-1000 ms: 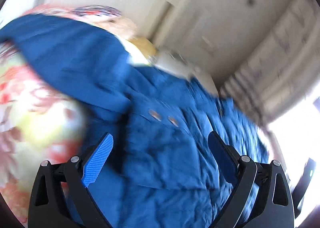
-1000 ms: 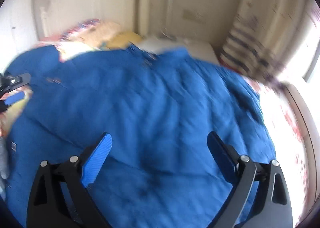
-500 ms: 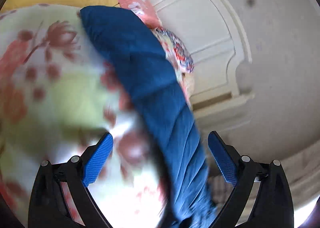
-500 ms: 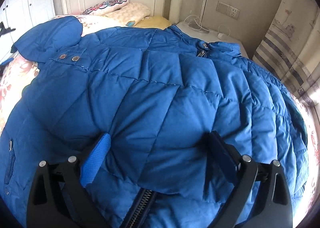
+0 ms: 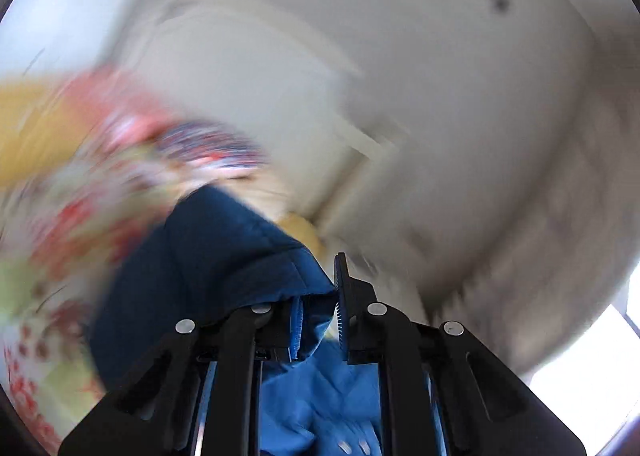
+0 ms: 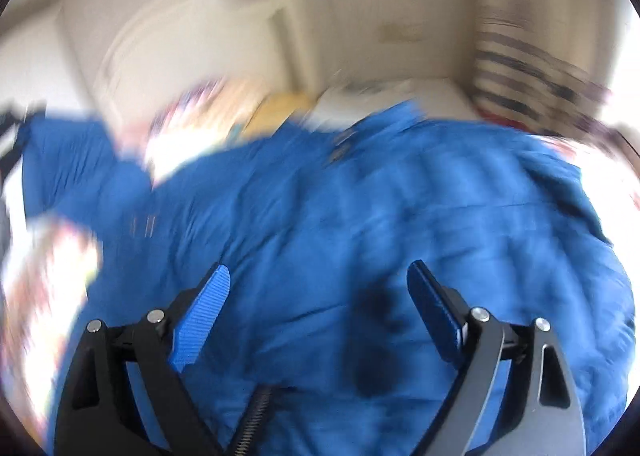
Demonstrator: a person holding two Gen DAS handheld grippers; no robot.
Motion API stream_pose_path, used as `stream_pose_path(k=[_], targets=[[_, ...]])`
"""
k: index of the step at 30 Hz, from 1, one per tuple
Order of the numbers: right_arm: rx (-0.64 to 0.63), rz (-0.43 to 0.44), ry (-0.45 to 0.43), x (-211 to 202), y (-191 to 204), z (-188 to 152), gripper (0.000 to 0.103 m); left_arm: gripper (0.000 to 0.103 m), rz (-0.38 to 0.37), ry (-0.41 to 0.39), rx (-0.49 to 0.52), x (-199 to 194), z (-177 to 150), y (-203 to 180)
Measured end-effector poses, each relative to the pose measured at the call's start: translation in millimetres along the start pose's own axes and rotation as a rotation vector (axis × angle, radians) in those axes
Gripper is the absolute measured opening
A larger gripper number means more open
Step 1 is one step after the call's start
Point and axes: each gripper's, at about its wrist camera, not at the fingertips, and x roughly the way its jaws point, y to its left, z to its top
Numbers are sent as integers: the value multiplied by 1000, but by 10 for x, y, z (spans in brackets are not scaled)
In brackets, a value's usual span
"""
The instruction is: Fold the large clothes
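Half a second ago the left tongs stood wide apart around the blue sleeve; now they have snapped together and clamp a fold of the blue quilted jacket, the cloth bunched between the ribbed pads and draping down to the near left. Behind it the floral bedding and the white headboard are smeared by blur. Right tongs have just been closing a little, yet their jaws stand well apart above the jacket, with only cloth beneath them and nothing pressed between the pads. From that view the jacket lies spread across the bed, one sleeve stretched to the far left, its zipper at the near edge.
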Motion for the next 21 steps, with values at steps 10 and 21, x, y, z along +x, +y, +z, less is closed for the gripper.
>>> stream_pose_path(k=[10,21], targets=[[131,-328,145,-77,-1296,34,93,12,-73,525,1030,717,-2470,-2357],[134,-238,150,-60,-1355,-59,99,25,84,315,1322,386,-2939,-2463]])
